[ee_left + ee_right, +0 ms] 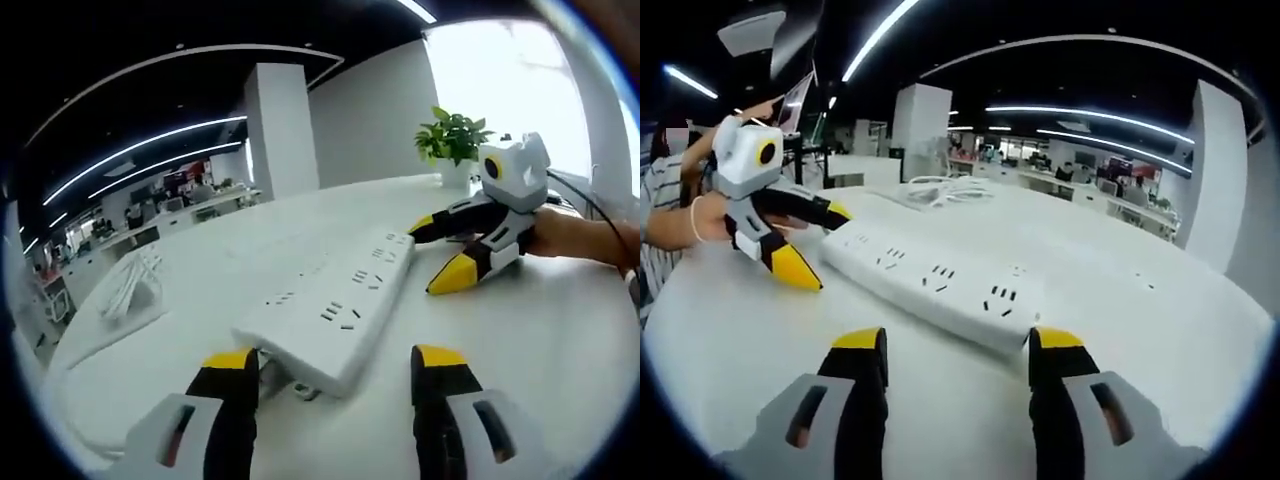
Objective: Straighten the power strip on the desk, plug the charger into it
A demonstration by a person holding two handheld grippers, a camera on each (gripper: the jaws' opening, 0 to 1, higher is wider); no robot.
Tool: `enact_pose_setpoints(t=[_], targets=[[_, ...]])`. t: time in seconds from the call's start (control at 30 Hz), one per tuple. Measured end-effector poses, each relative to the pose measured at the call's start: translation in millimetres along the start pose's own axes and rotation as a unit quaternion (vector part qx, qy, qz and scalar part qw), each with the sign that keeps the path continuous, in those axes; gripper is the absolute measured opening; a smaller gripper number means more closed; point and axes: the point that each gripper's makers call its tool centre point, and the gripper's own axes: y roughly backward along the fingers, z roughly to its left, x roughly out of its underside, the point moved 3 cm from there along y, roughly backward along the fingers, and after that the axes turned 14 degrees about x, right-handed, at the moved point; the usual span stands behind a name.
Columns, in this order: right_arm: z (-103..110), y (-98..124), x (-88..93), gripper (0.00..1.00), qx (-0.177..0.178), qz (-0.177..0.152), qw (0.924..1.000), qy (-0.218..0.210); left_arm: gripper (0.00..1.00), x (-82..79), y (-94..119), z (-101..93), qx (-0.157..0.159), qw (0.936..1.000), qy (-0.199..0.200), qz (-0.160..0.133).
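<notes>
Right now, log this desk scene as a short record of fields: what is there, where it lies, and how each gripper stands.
surface: white desk
power strip: white, lying flat on the desk, sockets up
left gripper: open, jaws on either side of one end of the strip
right gripper: open, jaws at the opposite end
cable bundle: white, on the desk beyond the strip
plant: potted, at the desk's far edge
charger: not identifiable
</notes>
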Motion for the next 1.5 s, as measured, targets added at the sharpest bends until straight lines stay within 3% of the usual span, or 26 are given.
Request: enact_pose_setpoints(t=[0.37, 0.5, 1.5], targets=[[-7, -1, -0.6, 0.48, 0.015, -0.004, 0.9994, -0.030, 0.60, -1.2, -1, 1.3, -0.002, 1.0000, 0.005, -0.002], [-12, -1, -0.2, 0.39, 0.022, -0.004, 0.9988, -0.044, 0.61, -1.3, -2, 2.7, -0.004, 1.0000, 0.007, -0.003], [-3, 12, -0.3, 0.35, 0.040, 0.005, 0.9966, -0.072, 0.53, 0.3, 3, 10.2, -0.008, 0.9999, 0.006, -0.009]])
